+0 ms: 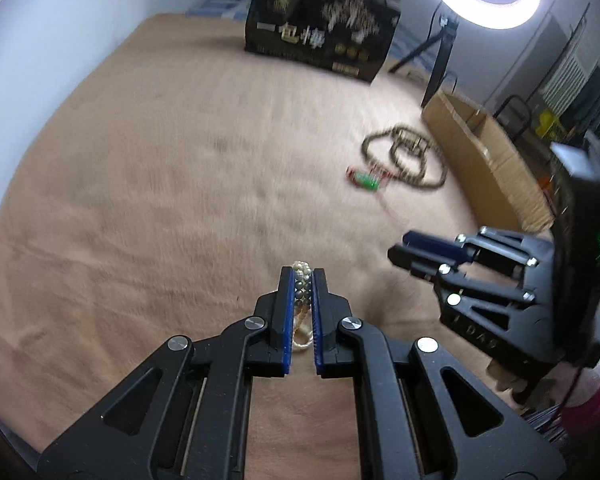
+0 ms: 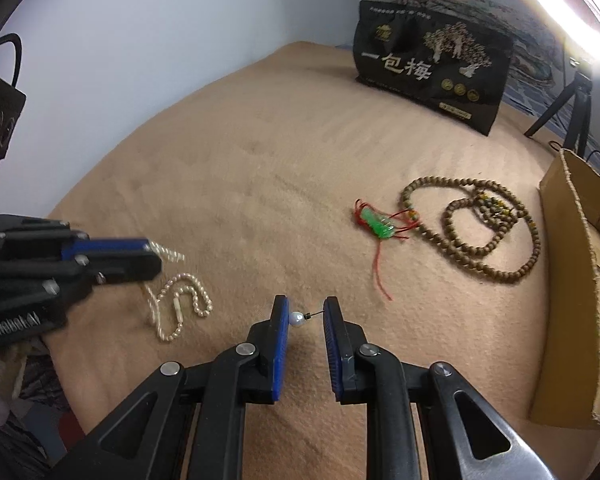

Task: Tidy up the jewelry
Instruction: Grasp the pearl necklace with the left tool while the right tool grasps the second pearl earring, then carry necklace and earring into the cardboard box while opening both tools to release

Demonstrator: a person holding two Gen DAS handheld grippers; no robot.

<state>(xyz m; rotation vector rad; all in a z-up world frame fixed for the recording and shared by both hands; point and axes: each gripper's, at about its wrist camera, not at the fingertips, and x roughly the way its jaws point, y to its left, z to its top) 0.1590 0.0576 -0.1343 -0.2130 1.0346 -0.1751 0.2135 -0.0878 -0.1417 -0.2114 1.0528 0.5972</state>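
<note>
Item one, pearl necklace [image 2: 180, 304]: the left gripper [image 1: 302, 280] is pinching one loop of it between narrow jaws, the rest trailing onto the tan blanket [image 2: 260, 184], well to the left of the cardboard box [image 2: 580, 280]. It is looking light, limp and slippery, so a hold across bunched strands is likely safest. Item two, pearl earring [image 2: 297, 317]: the right gripper [image 2: 306, 316] is holding it end to end, pearl against one jaw, pin against the other; tiny, thin-stemmed, probably easy to bend or drop. Item three, wooden bead necklace [image 2: 480, 236], and item four, green pendant [image 2: 376, 226] on red cord, are lying just left of the box, untouched.
</note>
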